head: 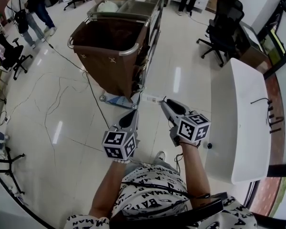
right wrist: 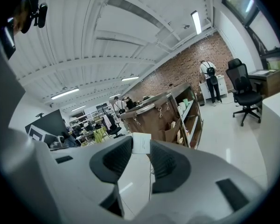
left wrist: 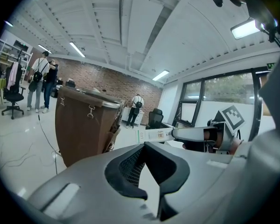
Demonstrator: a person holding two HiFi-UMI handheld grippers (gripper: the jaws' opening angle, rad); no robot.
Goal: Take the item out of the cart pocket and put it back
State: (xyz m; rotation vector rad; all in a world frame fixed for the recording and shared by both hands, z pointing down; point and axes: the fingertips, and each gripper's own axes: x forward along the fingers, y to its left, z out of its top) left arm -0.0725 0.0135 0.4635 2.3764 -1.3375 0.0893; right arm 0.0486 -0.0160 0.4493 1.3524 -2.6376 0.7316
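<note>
We were plainly in an open-plan office: black swivel chairs stood on a glossy white floor, and a long white counter ran beside tall windows. Strip lights crossed the ceiling, a brick wall closed the far end, and people stood about. Cables trailed past a cart mid-floor.

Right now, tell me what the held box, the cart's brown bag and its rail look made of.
Box: probably thin card. It is matte white with small print, flat faces and crisp edges.
Bag: brown fabric or vinyl, can't tell which. It hangs from clips and its sides are slightly creased.
Rail: polished metal, going by its silver shine.
</note>
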